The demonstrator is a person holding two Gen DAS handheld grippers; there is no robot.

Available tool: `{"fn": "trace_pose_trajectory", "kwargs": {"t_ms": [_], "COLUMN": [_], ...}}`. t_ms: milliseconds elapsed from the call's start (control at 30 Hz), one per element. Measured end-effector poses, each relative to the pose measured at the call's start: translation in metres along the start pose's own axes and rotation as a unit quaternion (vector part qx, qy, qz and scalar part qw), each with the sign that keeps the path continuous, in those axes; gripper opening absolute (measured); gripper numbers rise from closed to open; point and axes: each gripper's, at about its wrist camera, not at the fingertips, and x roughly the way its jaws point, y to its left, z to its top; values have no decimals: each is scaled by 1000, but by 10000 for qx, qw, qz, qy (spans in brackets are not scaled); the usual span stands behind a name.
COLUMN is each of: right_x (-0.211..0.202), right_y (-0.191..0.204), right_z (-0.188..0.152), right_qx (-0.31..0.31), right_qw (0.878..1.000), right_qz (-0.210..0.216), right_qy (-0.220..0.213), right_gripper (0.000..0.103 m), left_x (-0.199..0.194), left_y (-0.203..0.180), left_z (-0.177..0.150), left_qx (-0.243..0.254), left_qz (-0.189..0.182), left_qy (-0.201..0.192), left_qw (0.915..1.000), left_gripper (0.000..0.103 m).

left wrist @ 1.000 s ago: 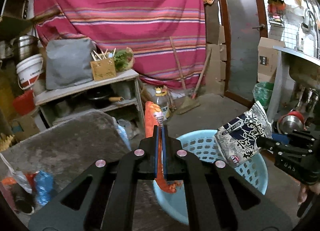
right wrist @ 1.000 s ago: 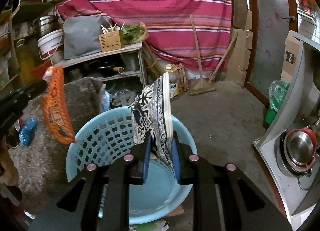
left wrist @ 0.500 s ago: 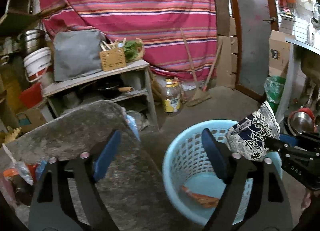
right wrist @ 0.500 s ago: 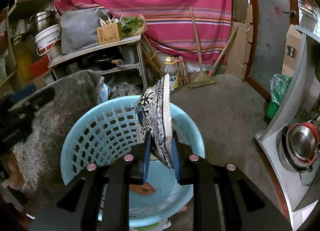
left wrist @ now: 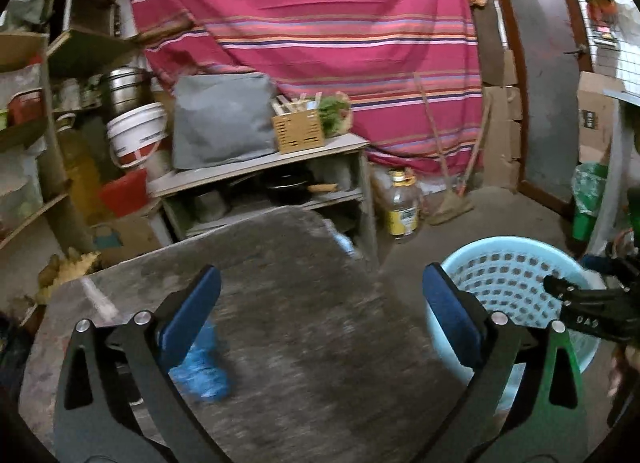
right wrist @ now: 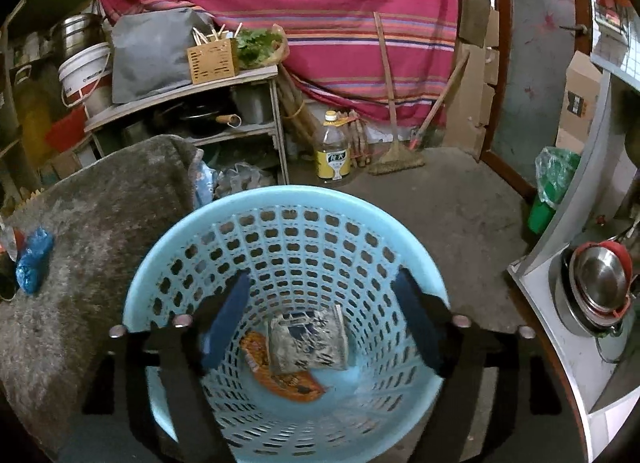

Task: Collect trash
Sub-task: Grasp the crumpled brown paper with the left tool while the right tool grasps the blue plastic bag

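Note:
A light blue perforated basket (right wrist: 280, 223) stands on the floor; it also shows in the left wrist view (left wrist: 508, 263). In it lie an orange snack wrapper (right wrist: 288, 379) and a black-and-white patterned packet (right wrist: 308, 339) on top of it. My right gripper (right wrist: 320, 315) is open and empty, right above the basket. My left gripper (left wrist: 320, 303) is open and empty over the grey table (left wrist: 304, 323). A crumpled blue wrapper (left wrist: 200, 367) lies on the table by the left finger; it also shows in the right wrist view (right wrist: 34, 259).
A shelf unit (left wrist: 260, 171) with a grey bag, a wooden box and greens stands behind the table. An oil bottle (right wrist: 334, 151) and a broom (right wrist: 396, 143) stand by the striped cloth. A metal counter (right wrist: 580, 303) with bowls is at the right. A green bin (right wrist: 548, 191) stands beyond it.
My right gripper opened and dropped the patterned packet into the basket, onto the orange wrapper. My left gripper, open since half a second ago, swung left over the table.

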Motion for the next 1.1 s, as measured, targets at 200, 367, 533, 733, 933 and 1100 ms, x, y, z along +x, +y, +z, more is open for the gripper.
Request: {"fn": "trace_pose_trajectory", "kwargs": {"t_ms": [200, 367, 533, 733, 933, 1100], "right_x": [-17, -29, -37, -41, -46, -45], "right_y": [47, 96, 143, 194, 238, 262], "right_z": [3, -5, -19, -29, -39, -49], "right_qx": [-134, -259, -439, -728, -1005, -1113], "right_qw": [9995, 9975, 9948, 9915, 9877, 9858], "right_qz": [237, 620, 874, 1025, 1149, 1218], "right_qy": [-136, -221, -290, -339, -350, -308], "right_gripper": [95, 95, 95, 95, 95, 95], "left_x": [-18, -36, -47, -44, -36, -24], "left_y": [58, 109, 165, 229, 289, 312], "left_z": [-15, -39, -69, -108, -152, -173], "left_qx": [-320, -425, -691, -1092, -1434, -1511], "left_qz": [179, 647, 911, 1310, 1724, 1740], "left_qy": [119, 100, 348, 810, 1227, 1442], "left_qw": [9993, 9969, 9928, 9820, 9668, 9623], "left_gripper": [98, 98, 98, 98, 98, 98]}}
